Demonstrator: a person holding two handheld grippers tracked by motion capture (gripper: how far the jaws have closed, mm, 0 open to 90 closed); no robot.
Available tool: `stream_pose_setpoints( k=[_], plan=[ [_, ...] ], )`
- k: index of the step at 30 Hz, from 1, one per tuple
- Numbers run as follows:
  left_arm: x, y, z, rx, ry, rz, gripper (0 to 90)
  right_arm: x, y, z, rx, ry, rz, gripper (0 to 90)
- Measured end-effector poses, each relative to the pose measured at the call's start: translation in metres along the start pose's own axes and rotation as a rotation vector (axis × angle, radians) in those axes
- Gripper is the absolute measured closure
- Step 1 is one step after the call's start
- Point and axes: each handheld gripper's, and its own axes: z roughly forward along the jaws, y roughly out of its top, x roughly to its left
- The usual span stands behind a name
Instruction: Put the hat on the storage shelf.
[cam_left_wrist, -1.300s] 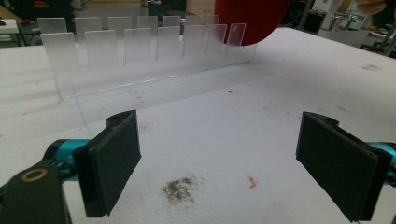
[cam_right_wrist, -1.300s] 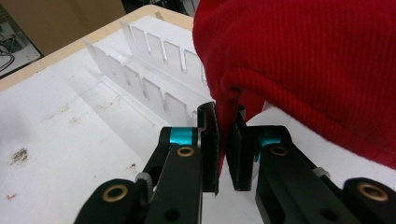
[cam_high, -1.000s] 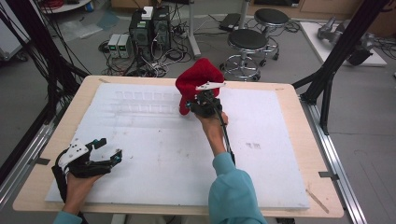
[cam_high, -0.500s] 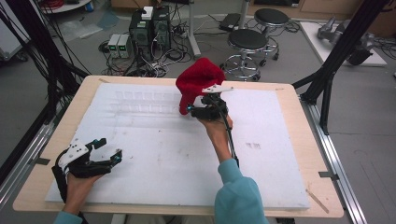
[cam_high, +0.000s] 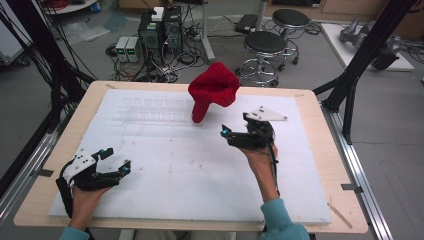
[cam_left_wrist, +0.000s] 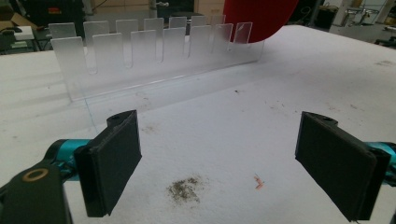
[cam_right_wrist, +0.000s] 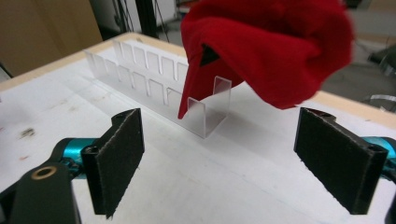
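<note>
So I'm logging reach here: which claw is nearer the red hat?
Right. The right claw sits open just in front of the red hat; the left claw rests far off at the table's near-left corner.

Wooden table (cam_high: 320, 150) under white sheet (cam_high: 200, 175), clear slotted rack (cam_high: 155, 112) (red hat (cam_high: 212, 92) draped).

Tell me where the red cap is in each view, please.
High view: red cap upper middle, at the far end of the clear slotted rack.
Left gripper view: top edge, right of middle.
Right gripper view: upper right.
Shared landmark: the rack.
</note>
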Motion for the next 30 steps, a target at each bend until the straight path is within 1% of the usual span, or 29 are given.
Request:
stream_pose_setpoints(
  k=[2,4,6,9,12,13,14,17,19,23,24,25,26,30],
  plan=[
    [0.000,0.000,0.000,0.001,0.002,0.000,14.4,-0.004,-0.006,-0.019,-0.010,-0.017,-0.022,11.7],
    [0.000,0.000,0.000,0.001,0.002,0.003,14.4,-0.010,-0.011,-0.037,0.003,-0.024,-0.029,11.7],
    [-0.001,0.000,-0.001,-0.005,0.004,0.005,14.4,-0.015,-0.018,-0.056,-0.049,-0.038,-0.043,11.7],
    [-0.001,-0.001,-0.002,-0.019,0.006,0.011,14.4,-0.022,-0.031,-0.081,-0.074,-0.062,-0.051,11.6],
    [-0.002,-0.001,-0.003,-0.030,0.017,0.011,14.4,-0.029,-0.049,-0.099,-0.110,-0.078,-0.049,11.3],
    [-0.002,-0.001,-0.003,-0.035,0.024,0.011,14.4,-0.030,-0.055,-0.103,-0.123,-0.079,-0.046,11.3],
    [-0.002,-0.001,-0.004,-0.038,0.028,0.010,14.4,-0.033,-0.064,-0.108,-0.149,-0.081,-0.044,11.1],
    [-0.002,-0.002,-0.004,-0.040,0.036,0.008,14.4,-0.037,-0.088,-0.113,-0.193,-0.077,-0.017,11.1],
    [-0.003,-0.002,-0.005,-0.050,0.041,0.009,14.4,-0.038,-0.103,-0.113,-0.201,-0.081,-0.003,11.1],
    [-0.005,-0.003,-0.007,-0.070,0.049,0.030,14.4,-0.039,-0.128,-0.107,-0.224,-0.096,0.021,11.1],
    [-0.005,-0.003,-0.007,-0.073,0.050,0.036,14.4,-0.040,-0.131,-0.106,-0.231,-0.096,0.019,11.1],
    [-0.005,-0.003,-0.007,-0.075,0.051,0.035,14.4,-0.039,-0.134,-0.105,-0.230,-0.097,0.029,11.1],
    [-0.005,-0.003,-0.007,-0.073,0.051,0.035,14.4,-0.039,-0.136,-0.104,-0.231,-0.101,0.027,11.1],
    [-0.005,-0.003,-0.007,-0.075,0.050,0.035,14.4,-0.039,-0.141,-0.101,-0.237,-0.110,0.034,11.1]
  ],
)
